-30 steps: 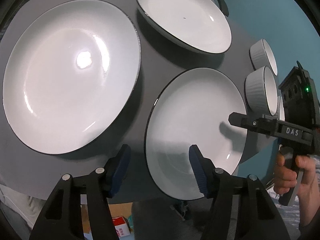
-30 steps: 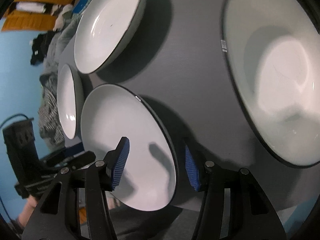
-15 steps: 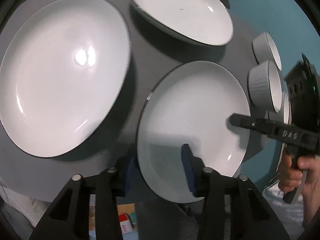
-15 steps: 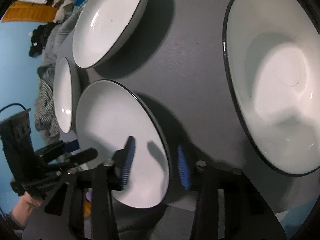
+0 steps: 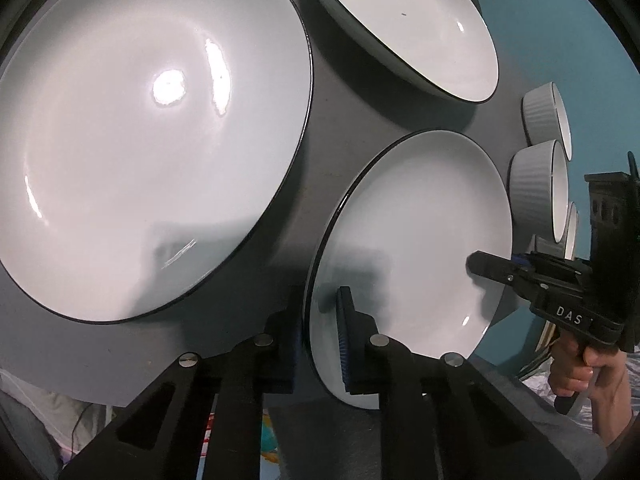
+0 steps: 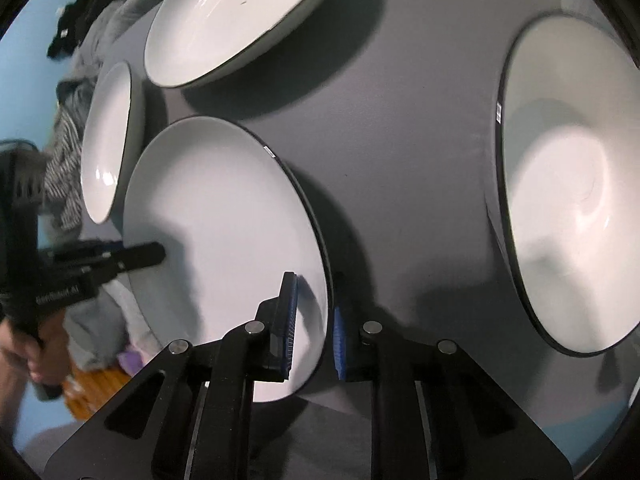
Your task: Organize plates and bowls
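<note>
- Two sets of black tongs with blue ribbed pads grip the same round white plate with a thin black rim (image 5: 420,232), one on each side of it.
- Left tongs (image 5: 320,340): the jaws have just been closing and now stand nearly together, clamped on the plate's near left rim, one pad on the white face and the other behind the edge on the underside.
- Right tongs (image 6: 314,330): the jaws have also just been closing and are now pinched on the plate's opposite rim, one pad on the upper face, the other just outside the black edge.
- In the left wrist view the right tongs (image 5: 516,266) reach in from the right over the plate's edge, held by a hand (image 5: 580,372).
- In the right wrist view the left tongs (image 6: 132,256) reach in from the left.
- The held plate sits over the near part of the dark grey table (image 6: 400,160); whether it still touches the surface I cannot tell.
- Beside it on the table: a larger white plate with a black rim (image 5: 140,140), well to the left in the left view.
- Farther back lies a white shallow bowl with a dark rim (image 5: 408,24).
- Two small ribbed grey-white bowls (image 5: 536,184) stand at the table's right edge, just beside the held plate.
</note>
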`<move>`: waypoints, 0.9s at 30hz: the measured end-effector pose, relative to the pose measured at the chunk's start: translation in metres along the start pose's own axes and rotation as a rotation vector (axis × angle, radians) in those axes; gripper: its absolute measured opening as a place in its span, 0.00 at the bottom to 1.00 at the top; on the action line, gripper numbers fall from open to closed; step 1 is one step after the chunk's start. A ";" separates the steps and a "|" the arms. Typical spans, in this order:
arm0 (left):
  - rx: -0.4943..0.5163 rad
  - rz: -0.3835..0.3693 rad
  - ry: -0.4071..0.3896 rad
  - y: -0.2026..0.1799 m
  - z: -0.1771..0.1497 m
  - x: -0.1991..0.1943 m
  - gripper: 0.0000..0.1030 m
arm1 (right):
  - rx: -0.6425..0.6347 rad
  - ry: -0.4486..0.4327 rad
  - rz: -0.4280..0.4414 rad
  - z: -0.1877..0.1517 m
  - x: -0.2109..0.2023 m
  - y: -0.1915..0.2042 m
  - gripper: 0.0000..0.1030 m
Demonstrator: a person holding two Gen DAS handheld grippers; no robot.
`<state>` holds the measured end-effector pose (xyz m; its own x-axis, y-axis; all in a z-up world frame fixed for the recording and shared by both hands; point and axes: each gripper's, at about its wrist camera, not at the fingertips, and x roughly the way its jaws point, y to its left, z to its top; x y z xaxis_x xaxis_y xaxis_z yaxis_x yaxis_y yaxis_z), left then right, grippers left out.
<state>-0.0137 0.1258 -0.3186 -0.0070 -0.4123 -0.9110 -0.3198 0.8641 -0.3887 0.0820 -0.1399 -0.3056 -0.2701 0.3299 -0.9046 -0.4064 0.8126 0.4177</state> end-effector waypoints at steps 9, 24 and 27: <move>0.002 -0.012 0.007 -0.008 0.001 0.004 0.14 | 0.047 -0.001 0.062 0.003 0.001 -0.010 0.15; -0.011 -0.002 0.010 -0.018 0.003 -0.004 0.15 | 0.084 0.012 0.065 0.008 -0.006 -0.011 0.15; -0.009 -0.004 0.000 -0.021 0.005 -0.011 0.15 | 0.080 0.019 0.058 0.010 -0.010 -0.009 0.15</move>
<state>-0.0024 0.1137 -0.3013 -0.0054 -0.4153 -0.9097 -0.3280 0.8601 -0.3907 0.0974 -0.1456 -0.3012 -0.3077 0.3691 -0.8770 -0.3188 0.8284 0.4605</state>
